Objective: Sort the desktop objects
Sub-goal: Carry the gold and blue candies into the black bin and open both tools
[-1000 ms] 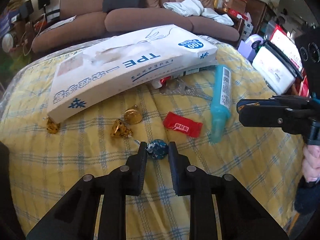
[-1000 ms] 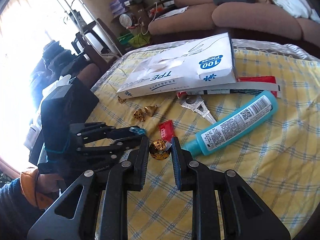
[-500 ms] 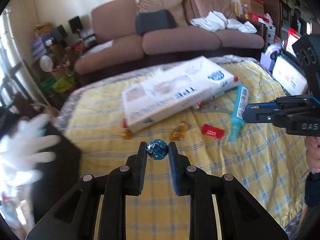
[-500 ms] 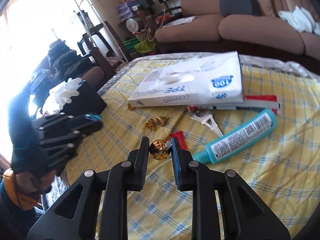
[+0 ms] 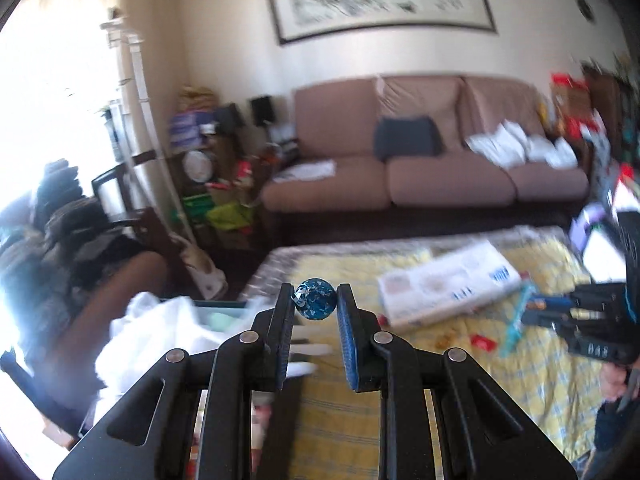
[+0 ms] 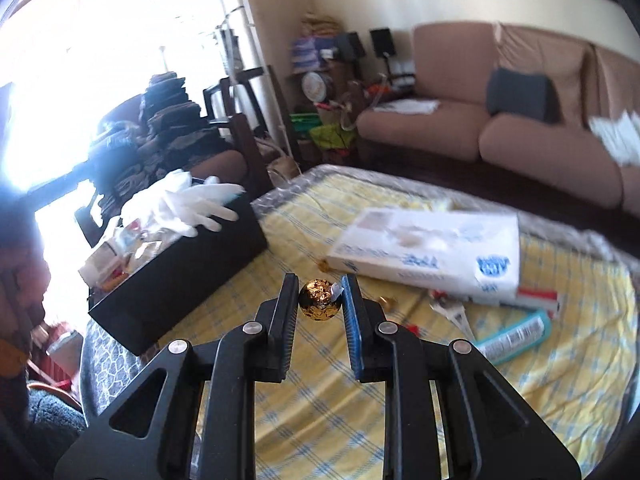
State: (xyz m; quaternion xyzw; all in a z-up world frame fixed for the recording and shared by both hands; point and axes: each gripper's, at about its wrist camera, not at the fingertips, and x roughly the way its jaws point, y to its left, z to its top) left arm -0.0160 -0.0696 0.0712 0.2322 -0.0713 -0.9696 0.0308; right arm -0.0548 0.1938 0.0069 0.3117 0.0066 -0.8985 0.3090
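My left gripper (image 5: 315,300) is shut on a blue foil-wrapped candy ball (image 5: 316,298) and holds it high over the left end of the table, above white gloves (image 5: 160,336) in a black box. My right gripper (image 6: 320,297) is shut on a gold foil-wrapped candy ball (image 6: 319,299), raised above the yellow checked tablecloth (image 6: 320,376). The black storage box (image 6: 180,268) with white gloves (image 6: 192,204) stands to its left. The right gripper also shows at the right edge of the left wrist view (image 5: 532,312).
A white glove carton (image 6: 432,248), a teal tube (image 6: 516,336), a small metal tower (image 6: 452,312), a red packet (image 5: 482,342) and loose gold candies (image 6: 386,301) lie on the table. A brown sofa (image 5: 420,160) and cluttered shelves stand behind.
Both grippers have lifted and swung left with their candies. The left one now sits over the black box with gloves; the carton and tube have slid to the right of both views.
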